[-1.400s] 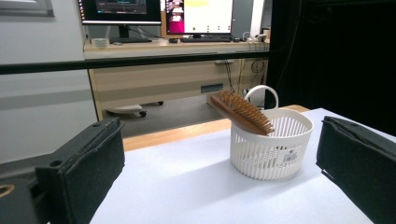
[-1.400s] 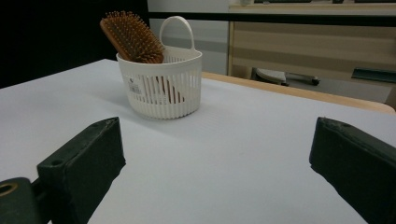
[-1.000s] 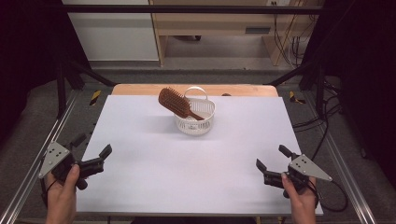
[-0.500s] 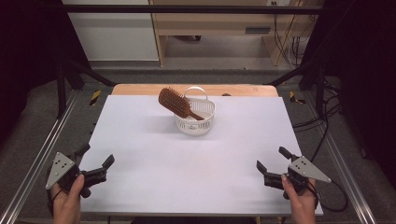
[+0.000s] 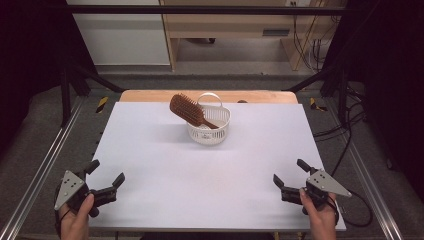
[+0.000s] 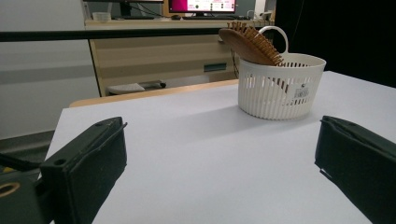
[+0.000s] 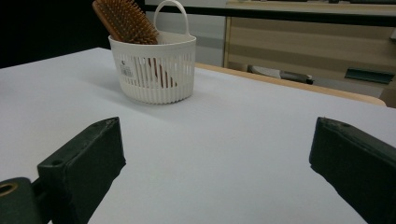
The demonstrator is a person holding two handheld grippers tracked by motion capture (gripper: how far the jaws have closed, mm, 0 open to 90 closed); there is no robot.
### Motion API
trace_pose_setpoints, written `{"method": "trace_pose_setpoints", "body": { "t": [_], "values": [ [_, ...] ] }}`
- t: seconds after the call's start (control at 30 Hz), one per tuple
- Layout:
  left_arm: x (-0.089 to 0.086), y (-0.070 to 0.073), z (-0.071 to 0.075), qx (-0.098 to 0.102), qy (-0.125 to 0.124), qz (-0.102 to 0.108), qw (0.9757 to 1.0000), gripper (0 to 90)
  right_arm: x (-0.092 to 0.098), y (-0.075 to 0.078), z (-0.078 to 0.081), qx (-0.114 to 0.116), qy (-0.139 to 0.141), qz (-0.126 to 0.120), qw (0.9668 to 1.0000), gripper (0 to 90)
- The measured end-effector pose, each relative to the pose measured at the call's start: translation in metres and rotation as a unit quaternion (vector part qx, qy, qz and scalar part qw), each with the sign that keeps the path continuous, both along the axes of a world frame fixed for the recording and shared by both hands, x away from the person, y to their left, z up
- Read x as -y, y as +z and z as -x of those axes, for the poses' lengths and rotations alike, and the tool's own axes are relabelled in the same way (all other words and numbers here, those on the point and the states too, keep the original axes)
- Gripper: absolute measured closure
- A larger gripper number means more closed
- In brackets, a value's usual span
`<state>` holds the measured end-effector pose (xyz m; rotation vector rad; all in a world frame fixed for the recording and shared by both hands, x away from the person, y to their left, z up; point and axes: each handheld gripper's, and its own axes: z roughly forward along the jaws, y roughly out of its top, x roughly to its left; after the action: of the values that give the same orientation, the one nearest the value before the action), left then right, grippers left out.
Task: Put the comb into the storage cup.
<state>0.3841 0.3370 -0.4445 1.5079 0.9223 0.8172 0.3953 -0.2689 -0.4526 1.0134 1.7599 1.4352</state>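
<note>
The left gripper [image 5: 106,176] has drawn back farther from the basket [image 5: 209,125], jaws spread wide; the right gripper [image 5: 289,172] stays put, jaws likewise apart. The hairbrush [image 5: 187,110] remains propped in the basket, head leaning out.

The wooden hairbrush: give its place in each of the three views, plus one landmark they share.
High view: the wooden hairbrush sits upper centre, head poking out left of the basket.
Left gripper view: upper right, bristles facing right, above the rim.
Right gripper view: upper left, bristles facing the camera.
Shared landmark: the white slatted basket that holds it, handle loop upright.
</note>
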Motion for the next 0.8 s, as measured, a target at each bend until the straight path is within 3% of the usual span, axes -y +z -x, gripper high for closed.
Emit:
{"method": "trace_pose_setpoints", "body": {
  "t": [0.8],
  "values": [
    [0.015,-0.020,0.006,-0.004,-0.040,0.004,0.9992,2.2,0.000,-0.014,0.000,-0.006,0.012,-0.009,0.9999,3.3]
  ]
}}
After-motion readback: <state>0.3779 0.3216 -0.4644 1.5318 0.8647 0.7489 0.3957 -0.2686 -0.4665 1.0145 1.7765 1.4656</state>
